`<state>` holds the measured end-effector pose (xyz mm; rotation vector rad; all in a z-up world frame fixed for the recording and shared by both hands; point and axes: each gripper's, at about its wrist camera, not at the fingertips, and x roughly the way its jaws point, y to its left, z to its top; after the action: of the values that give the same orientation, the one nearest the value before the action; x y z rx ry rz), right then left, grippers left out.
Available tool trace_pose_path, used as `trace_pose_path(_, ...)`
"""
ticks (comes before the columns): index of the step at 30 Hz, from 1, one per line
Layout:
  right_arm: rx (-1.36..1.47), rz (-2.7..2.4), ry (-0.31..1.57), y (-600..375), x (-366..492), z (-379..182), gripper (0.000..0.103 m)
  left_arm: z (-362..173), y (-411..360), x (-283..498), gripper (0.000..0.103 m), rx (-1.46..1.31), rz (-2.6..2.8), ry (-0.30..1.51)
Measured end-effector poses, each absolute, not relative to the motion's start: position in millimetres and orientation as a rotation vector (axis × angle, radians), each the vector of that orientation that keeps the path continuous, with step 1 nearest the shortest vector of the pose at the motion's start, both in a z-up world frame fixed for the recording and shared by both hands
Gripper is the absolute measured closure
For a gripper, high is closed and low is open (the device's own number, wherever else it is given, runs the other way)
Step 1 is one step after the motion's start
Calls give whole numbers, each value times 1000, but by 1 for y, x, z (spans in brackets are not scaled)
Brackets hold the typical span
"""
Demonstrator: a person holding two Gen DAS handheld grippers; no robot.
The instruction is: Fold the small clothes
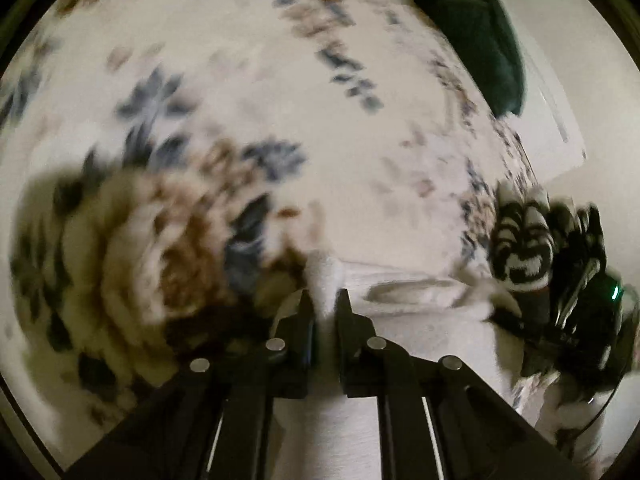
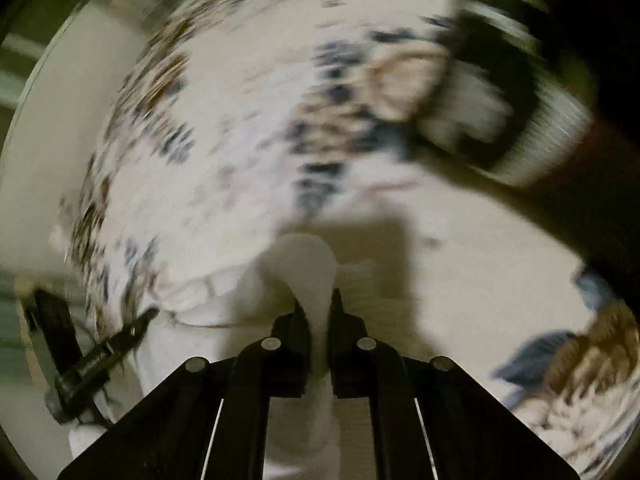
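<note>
Cloth fills the lower middle of both views: a small white garment [image 1: 420, 320] lies on a floral sheet [image 1: 240, 80], and you have a pinch of it in each claw. Your left claw [image 1: 326, 300] is closed down on a raised fold of the white fabric, the jaws nearly together with the cloth bunched up between the tips and standing a little above them. Your right claw [image 2: 318, 300] does the same, clamped on a rounded hump of the same white garment [image 2: 304, 264], which runs back under the claw toward the bottom of the view. Both claws point steeply down at the sheet [image 2: 224, 128], whose pattern shows blue and brown flowers on white, heavily smeared by motion blur. In the left wrist view your right hand [image 1: 524, 236], in a black-and-white striped glove, grips the other tool at the right edge, touching the far side of the garment; a small green light [image 1: 615, 292] glows on that tool. In the right wrist view the left tool's black finger [image 2: 120, 336] shows at the lower left, beside the garment's edge. A dark green cloth [image 1: 480, 24] lies at the top right of the left view, well apart from the garment.
</note>
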<state>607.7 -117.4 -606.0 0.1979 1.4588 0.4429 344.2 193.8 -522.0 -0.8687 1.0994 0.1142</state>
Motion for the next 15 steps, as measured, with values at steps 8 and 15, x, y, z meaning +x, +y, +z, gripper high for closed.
trace_pose_path(8,224,524,1527,-122,608,-593,47,-490,194,344,70,-889,62,1075)
trace_pose_path(15,263,615,1508,-164,577,-580,0,-489,188,306,36,-979,-12,1057)
